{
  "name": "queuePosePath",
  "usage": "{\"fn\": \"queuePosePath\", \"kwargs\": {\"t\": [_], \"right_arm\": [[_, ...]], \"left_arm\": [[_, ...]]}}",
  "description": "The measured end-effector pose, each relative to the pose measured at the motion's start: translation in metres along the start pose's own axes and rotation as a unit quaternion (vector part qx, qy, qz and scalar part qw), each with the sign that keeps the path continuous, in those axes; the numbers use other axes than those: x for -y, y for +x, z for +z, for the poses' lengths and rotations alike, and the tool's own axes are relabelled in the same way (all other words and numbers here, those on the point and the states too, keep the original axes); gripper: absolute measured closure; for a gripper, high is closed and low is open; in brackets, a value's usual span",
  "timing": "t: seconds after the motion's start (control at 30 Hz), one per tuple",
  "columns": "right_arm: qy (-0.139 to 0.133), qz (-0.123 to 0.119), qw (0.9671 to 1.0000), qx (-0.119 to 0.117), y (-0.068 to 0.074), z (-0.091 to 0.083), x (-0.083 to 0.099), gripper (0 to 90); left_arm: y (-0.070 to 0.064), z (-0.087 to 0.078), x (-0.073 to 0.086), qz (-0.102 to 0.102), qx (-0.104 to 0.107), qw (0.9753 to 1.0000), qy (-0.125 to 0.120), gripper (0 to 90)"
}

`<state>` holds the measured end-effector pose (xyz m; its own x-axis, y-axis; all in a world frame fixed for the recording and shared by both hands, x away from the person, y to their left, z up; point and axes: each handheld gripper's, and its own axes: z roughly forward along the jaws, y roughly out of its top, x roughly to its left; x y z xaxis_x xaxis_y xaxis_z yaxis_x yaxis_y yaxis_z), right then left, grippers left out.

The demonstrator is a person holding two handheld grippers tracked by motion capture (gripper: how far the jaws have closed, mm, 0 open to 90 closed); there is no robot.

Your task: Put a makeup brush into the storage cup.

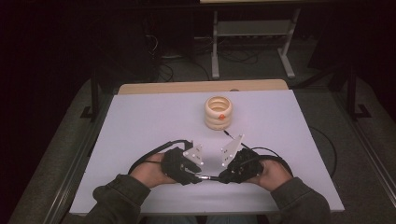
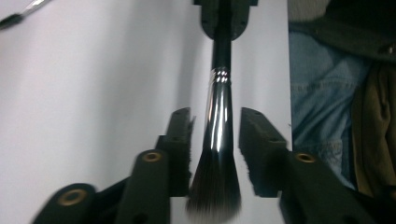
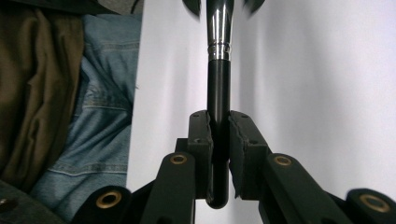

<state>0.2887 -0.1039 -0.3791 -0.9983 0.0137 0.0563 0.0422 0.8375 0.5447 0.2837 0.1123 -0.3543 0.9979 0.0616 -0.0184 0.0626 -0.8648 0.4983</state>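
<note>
Left gripper (image 2: 215,135) at nine o'clock: spread wide around the soft dark bristles and chrome ferrule of the slim black-handled makeup brush (image 2: 219,116), touching nothing. Light, stiff, slippery; best taken on the matte handle. Right gripper (image 3: 219,135) at three o'clock: clamped on that handle's end, above the white counter (image 3: 317,70).

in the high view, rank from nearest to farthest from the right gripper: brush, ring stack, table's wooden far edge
1. Brush: held in the right gripper, at its left.
2. Ring stack: mid-table, beyond the gripper.
3. Wooden far edge: behind the stack, at the table's back.
</note>
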Motion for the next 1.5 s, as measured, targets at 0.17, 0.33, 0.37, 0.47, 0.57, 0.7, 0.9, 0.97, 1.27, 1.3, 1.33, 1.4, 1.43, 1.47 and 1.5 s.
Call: {"fn": "queuePosePath", "kwargs": {"t": [0.17, 0.33, 0.37, 0.47, 0.57, 0.7, 0.9, 0.97, 1.27, 1.3, 1.33, 1.4, 1.43, 1.47, 1.5], "right_arm": [[-0.025, 0.017, 0.9995, 0.014, 0.000, -0.005, 0.014, 78.5], [-0.051, 0.038, 0.9975, 0.031, -0.002, -0.015, 0.023, 78.5], [-0.058, 0.044, 0.9967, 0.035, -0.003, -0.017, 0.024, 78.4], [-0.093, 0.054, 0.9928, 0.053, -0.006, -0.025, 0.023, 78.5], [-0.121, 0.076, 0.9880, 0.058, -0.007, -0.028, 0.018, 78.4], [-0.143, 0.081, 0.9844, 0.063, -0.009, -0.027, 0.009, 78.4], [-0.172, 0.092, 0.9791, 0.058, -0.012, -0.021, -0.001, 78.4], [-0.171, 0.094, 0.9792, 0.055, -0.013, -0.016, -0.002, 78.4], [-0.172, 0.097, 0.9792, 0.048, -0.012, -0.004, -0.004, 78.4], [-0.169, 0.093, 0.9801, 0.048, -0.012, -0.003, -0.004, 78.4], [-0.164, 0.087, 0.9813, 0.051, -0.013, -0.002, -0.005, 78.4], [-0.161, 0.091, 0.9816, 0.048, -0.011, 0.001, -0.006, 78.5], [-0.157, 0.088, 0.9823, 0.051, -0.011, 0.002, -0.007, 78.5], [-0.156, 0.085, 0.9826, 0.052, -0.012, 0.003, -0.007, 78.5], [-0.155, 0.084, 0.9830, 0.052, -0.011, 0.004, -0.008, 78.5]], "left_arm": [[0.006, -0.011, 0.022, -0.046, -0.003, 0.9982, -0.038, 56.6], [0.011, -0.016, 0.040, -0.079, -0.005, 0.9951, -0.060, 54.6], [0.012, -0.016, 0.045, -0.085, -0.004, 0.9942, -0.065, 54.6], [0.014, -0.015, 0.050, -0.105, 0.003, 0.9912, -0.080, 53.6], [0.016, -0.014, 0.048, -0.121, 0.004, 0.9869, -0.106, 53.7], [0.020, -0.014, 0.042, -0.146, 0.005, 0.9801, -0.135, 55.8], [0.023, -0.016, 0.033, -0.159, -0.004, 0.9732, -0.165, 58.8], [0.023, -0.018, 0.031, -0.160, -0.008, 0.9713, -0.176, 60.0], [0.025, -0.022, 0.030, -0.160, -0.012, 0.9680, -0.193, 67.4], [0.024, -0.023, 0.030, -0.160, -0.012, 0.9672, -0.197, 68.6], [0.024, -0.024, 0.030, -0.160, -0.011, 0.9666, -0.200, 69.2], [0.024, -0.024, 0.029, -0.163, -0.010, 0.9655, -0.203, 69.3], [0.024, -0.025, 0.029, -0.163, -0.010, 0.9654, -0.203, 69.4], [0.024, -0.025, 0.029, -0.163, -0.010, 0.9654, -0.203, 69.7], [0.024, -0.026, 0.029, -0.164, -0.008, 0.9648, -0.205, 69.9]]}}
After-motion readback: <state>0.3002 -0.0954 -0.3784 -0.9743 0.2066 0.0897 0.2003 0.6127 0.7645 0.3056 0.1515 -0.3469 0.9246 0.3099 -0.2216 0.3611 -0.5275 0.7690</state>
